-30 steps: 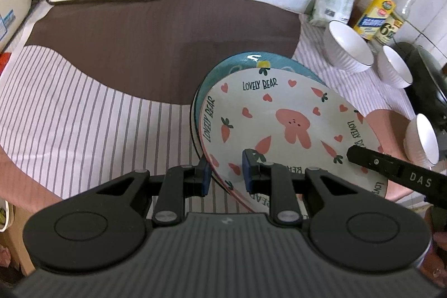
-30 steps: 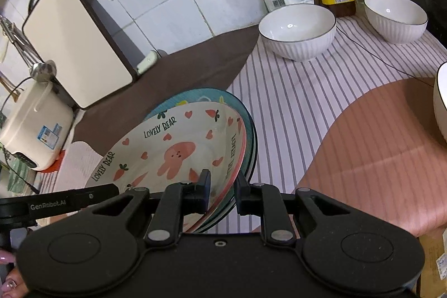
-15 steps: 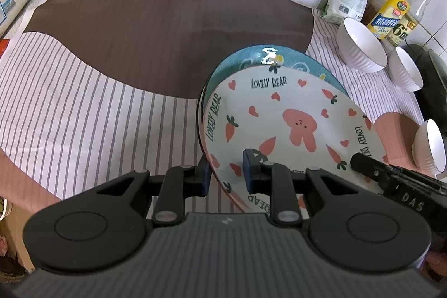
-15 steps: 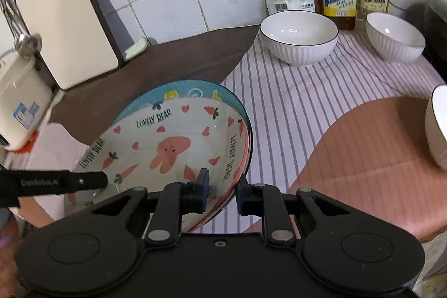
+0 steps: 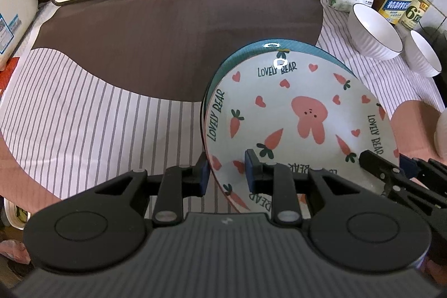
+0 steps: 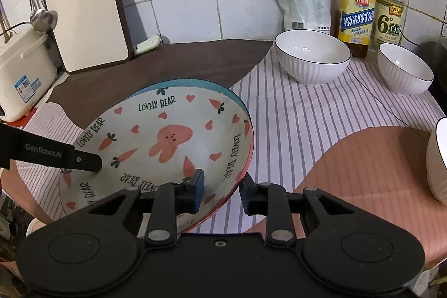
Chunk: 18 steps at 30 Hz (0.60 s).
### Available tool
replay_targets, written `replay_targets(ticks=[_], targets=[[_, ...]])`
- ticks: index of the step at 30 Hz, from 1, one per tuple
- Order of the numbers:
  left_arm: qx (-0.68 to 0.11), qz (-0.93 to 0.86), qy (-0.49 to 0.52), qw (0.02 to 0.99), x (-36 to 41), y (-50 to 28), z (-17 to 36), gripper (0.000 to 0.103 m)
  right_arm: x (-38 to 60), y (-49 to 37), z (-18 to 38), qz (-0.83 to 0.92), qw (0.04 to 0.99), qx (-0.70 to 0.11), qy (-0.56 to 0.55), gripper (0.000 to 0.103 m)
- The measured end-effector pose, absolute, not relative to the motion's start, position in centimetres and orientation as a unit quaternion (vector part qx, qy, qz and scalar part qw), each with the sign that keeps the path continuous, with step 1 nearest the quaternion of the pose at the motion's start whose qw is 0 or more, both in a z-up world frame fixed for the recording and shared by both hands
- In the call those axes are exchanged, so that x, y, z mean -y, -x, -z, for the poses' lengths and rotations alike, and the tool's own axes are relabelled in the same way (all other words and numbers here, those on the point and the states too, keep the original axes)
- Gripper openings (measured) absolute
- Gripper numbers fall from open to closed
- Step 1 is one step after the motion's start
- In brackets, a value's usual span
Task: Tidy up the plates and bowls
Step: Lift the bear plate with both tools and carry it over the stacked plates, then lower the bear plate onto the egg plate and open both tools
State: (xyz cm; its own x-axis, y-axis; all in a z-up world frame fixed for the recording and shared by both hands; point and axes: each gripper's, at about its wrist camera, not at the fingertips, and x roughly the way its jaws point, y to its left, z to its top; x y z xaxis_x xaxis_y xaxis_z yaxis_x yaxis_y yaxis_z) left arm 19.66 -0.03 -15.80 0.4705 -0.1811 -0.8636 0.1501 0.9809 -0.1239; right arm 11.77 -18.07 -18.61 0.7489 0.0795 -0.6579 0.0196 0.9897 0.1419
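The left gripper (image 5: 226, 171) straddles the near rim of a round cream ceramic plate (image 5: 293, 127) printed with a pink rabbit, carrots, hearts and the words "LOVELY BEAR" around its edge. Its jaws are opening: the rim sits between them, and a gap shows on each side, so the hold is released. The right gripper (image 6: 222, 190) stands at the opposite rim of the same plate, jaws likewise opening with the rim between them and clear of the pads. Directly under the cream plate lies a teal-blue ceramic plate (image 5: 248, 53), whose edge shows beyond the far side from both grippers.

The left gripper's arm, seen from the right wrist view, carries the lettering "GenRobot.AI".

Ahead and to the right of the right gripper stand a large white ribbed bowl with a dark rim (image 6: 313, 56) and a smaller white ribbed bowl (image 6: 405, 69). Behind them are a yellow-labelled bottle (image 6: 356, 16) with Chinese writing, a clear bottle (image 6: 389, 18) marked "6°", and a white pouch (image 6: 306, 4). All rest on a striped, brown and pink tablecloth (image 6: 301, 113).
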Motion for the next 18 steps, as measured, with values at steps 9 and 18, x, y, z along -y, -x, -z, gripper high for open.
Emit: replay_targets(ticks=[9, 18], targets=[[-0.501, 0.072, -0.006, 0.862, 0.6, -20.4, 16.1, 0.024, 16.6, -12.2, 18.9, -0.003, 0.940, -0.341, -0.004, 0.039], [-0.491, 0.063, -0.027, 0.868, 1.1, -20.3, 16.4, 0.024, 16.6, -12.1, 19.2, -0.007, 0.944, -0.330, 0.011, 0.039]])
